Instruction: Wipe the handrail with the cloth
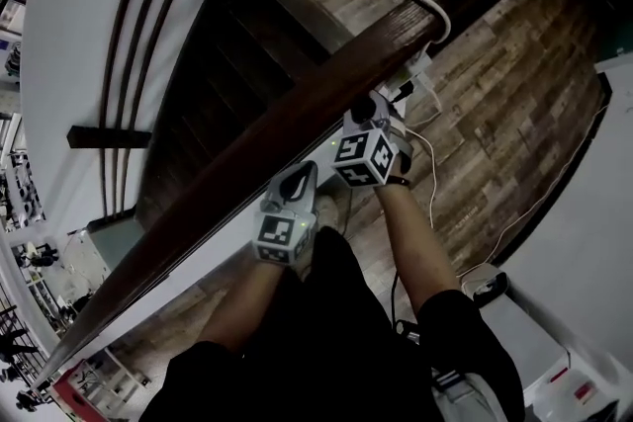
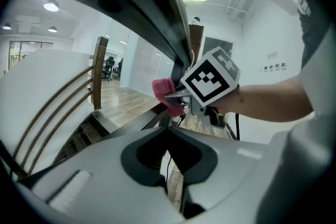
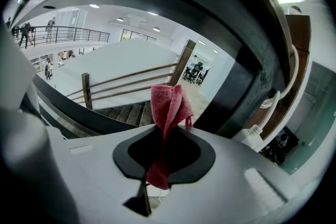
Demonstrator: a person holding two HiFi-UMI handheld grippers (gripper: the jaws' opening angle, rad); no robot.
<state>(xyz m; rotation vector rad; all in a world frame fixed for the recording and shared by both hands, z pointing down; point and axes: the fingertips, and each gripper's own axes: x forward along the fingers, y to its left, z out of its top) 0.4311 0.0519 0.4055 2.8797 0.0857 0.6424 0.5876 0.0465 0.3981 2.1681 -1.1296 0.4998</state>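
While your right gripper pinches it, cloth: pink, small, bunched; one end sticks up past the jaws, the other hangs below them.
Cloth feel: judged light, soft and limp. It won't break or slip much, but it will fold and bunch instead of lying flat.
Where to hold: you have it around the middle. That looks good enough for wiping. Keep the free upper end toward the rail.
Cloth place: in the left gripper view the cloth sits just under the dark handrail, toward the far end. I can't tell whether it touches.
Right claw: closed on the cloth.
Left claw: left gripper has its jaws together with nothing in them.
Handrail: a long dark wood rail running from near left to far right. It looks hard and smooth, so the cloth should slide easily.
Right arm pose: forearm stretched forward, right gripper up against the near side of the rail, tips pointing away from you.
Left arm pose: elbow bent, left gripper nearer to you and left of the right one, just beside the rail and idle.
Snag risk: a white cable loops around the far end of the rail, so mind the loose end of the cloth there.
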